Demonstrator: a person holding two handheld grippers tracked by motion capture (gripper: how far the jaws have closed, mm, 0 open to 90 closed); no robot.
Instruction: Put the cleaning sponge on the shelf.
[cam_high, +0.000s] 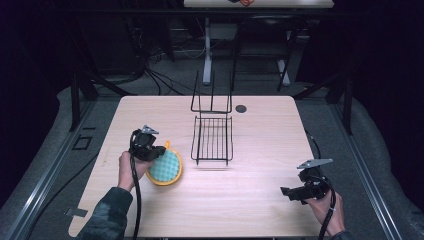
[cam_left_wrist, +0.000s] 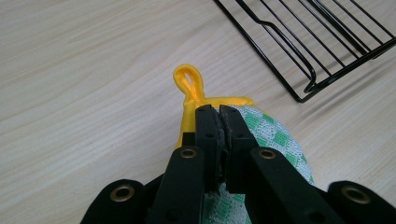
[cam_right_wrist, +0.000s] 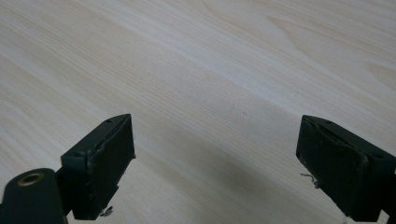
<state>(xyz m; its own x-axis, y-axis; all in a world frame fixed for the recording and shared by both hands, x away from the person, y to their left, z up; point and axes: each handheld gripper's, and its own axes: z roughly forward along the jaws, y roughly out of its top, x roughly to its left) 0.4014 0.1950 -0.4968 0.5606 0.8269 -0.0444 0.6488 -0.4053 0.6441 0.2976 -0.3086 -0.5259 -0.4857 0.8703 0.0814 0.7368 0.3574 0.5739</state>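
Part of the round green-and-white checked pot holder (cam_left_wrist: 273, 135) was covered by the left gripper (cam_left_wrist: 219, 112) in the left gripper view, and its lower edge was cut off by the frame. In the high view the jaw tips of that gripper (cam_high: 161, 150) were too small to be made out against the pot holder (cam_high: 165, 167), which was seen lying near the table's left edge, its yellow loop (cam_left_wrist: 188, 81) pointed toward the far edge. The left gripper was clenched on the pot holder's yellow rim just beside the loop, the jaws pressed together with fabric caught between them. The black wire rack (cam_high: 212, 137) was seen at the middle of the table (cam_high: 260, 200), toward the far edge, apart from the pot holder, its upright back partly lost against the dark floor. The right gripper (cam_high: 290, 192) was held near the table's near right corner, its jaws spread wide over bare wood, nothing grasped or touched.
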